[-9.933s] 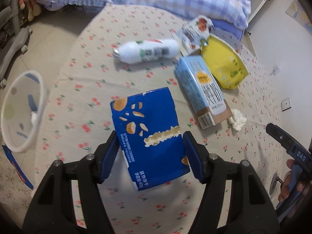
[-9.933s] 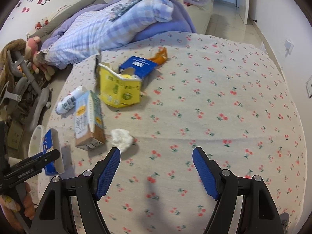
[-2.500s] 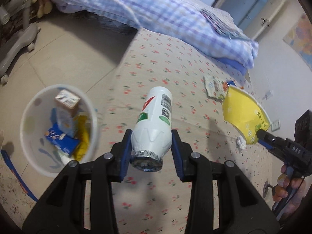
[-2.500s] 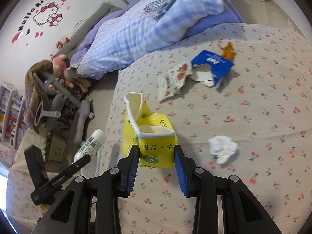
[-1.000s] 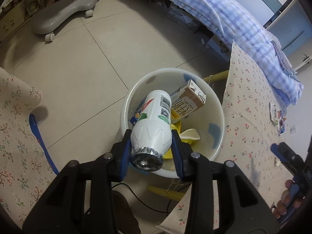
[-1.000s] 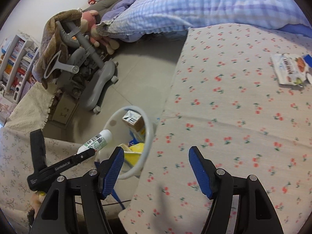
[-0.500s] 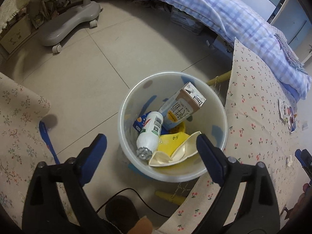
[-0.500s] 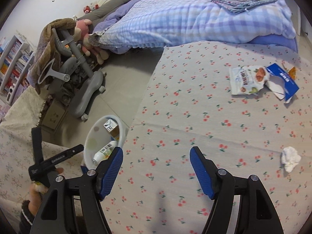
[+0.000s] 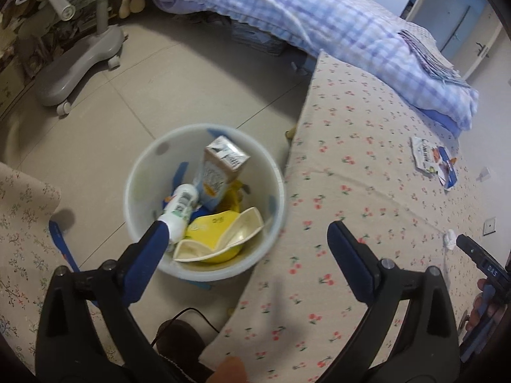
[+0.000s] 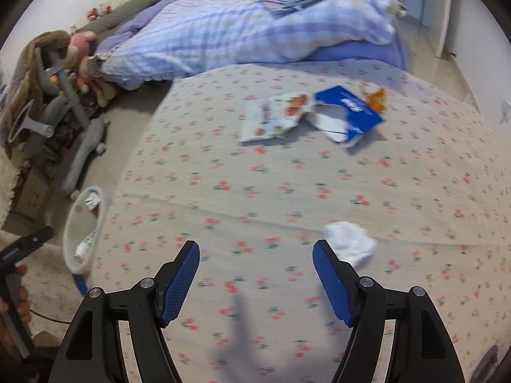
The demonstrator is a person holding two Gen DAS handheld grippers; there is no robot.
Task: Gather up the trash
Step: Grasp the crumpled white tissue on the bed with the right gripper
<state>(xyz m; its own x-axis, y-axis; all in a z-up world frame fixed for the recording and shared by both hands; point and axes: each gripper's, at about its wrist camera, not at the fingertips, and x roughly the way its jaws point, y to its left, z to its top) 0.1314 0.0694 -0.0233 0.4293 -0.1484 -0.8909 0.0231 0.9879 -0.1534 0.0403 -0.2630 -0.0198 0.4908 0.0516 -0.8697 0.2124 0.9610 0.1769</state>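
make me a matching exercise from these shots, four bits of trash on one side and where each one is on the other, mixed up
Things:
1. white bottle
2. crumpled tissue
3. torn blue box
4. yellow carton

Places:
A. far side of the cherry-print cover, beside a fruit snack pouch
B. in the bin, leaning by the left gripper's near finger
C. on the cover, just beyond the right gripper's right finger
D. in the bin, flattened, at its near side

Pairs: 1-B, 2-C, 3-A, 4-D

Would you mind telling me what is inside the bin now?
The bin holds a white bottle, a carton and a yellow package. Anything beneath them is mostly covered.
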